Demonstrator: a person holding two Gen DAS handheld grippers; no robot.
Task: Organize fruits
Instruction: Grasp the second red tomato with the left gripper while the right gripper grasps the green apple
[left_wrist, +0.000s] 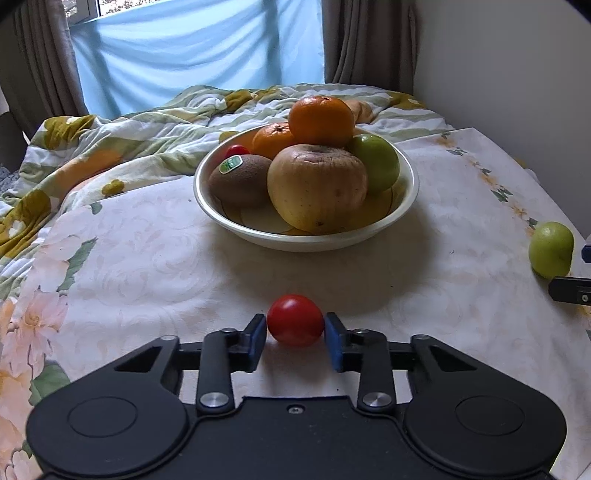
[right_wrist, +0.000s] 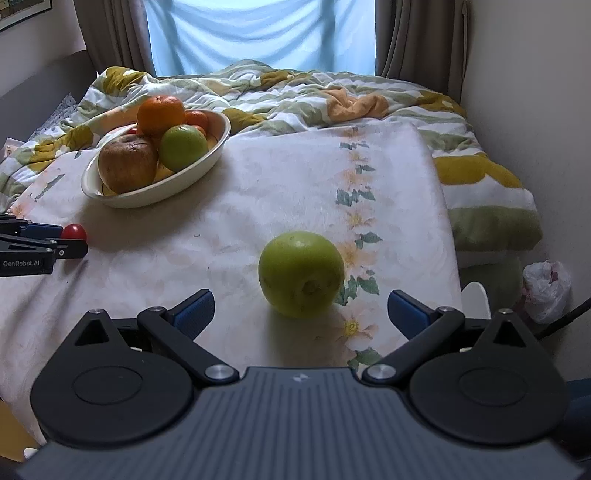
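- The left gripper (left_wrist: 295, 334) is pinching the small round red tomato (left_wrist: 295, 319) on the flowered cloth (left_wrist: 147, 258), near the cream ceramic bowl (left_wrist: 229, 218), presumably to lift it in.
- The right gripper (right_wrist: 301, 308) is hanging spread before the loose green apple (right_wrist: 301, 278), right of the bowl, framing a grasp.

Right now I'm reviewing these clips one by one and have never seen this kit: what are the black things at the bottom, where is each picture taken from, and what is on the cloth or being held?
The black shapes are two hand-held grippers, each with two blue-padded fingers and a camera that looks forward along them. One picture is from the left gripper, the other from the right gripper.

On the flowered tablecloth stands a white bowl piled with oranges, a kiwi, a wrinkled apple and a green fruit.

The left gripper has closed its pads on a small red tomato lying on the cloth.

The right gripper is open and holds nothing. A loose green fruit lies just ahead of its fingers.
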